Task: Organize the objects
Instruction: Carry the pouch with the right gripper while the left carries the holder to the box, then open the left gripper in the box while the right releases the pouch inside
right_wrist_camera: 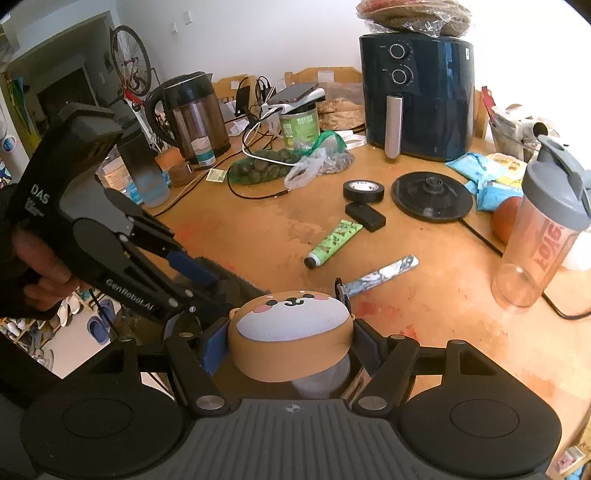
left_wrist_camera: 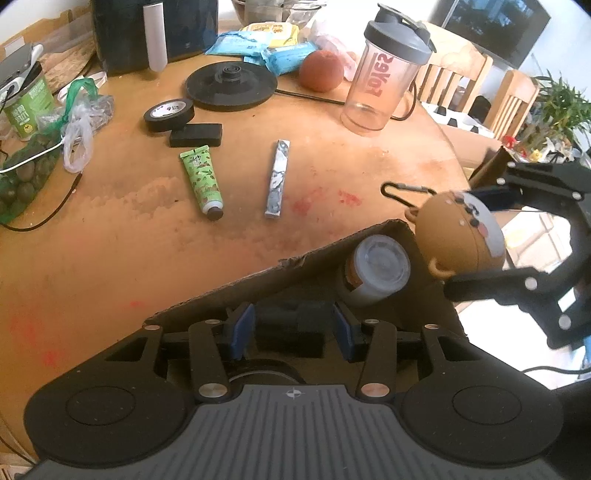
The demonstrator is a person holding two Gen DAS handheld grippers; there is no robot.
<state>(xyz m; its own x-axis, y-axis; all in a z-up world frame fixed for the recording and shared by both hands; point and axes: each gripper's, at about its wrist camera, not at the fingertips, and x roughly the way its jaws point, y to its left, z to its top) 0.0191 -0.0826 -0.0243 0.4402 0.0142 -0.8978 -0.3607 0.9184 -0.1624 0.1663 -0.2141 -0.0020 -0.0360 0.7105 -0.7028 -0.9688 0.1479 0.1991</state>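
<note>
White wall (right_wrist_camera: 258, 33), perhaps wooden chairs (left_wrist_camera: 458, 77)

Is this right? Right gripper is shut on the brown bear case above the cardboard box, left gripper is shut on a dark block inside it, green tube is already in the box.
One error: the green tube is not in the cardboard box; it lies on the table, as the left wrist view shows. The right gripper is shut on the brown bear case, and the left gripper on the dark block.
</note>
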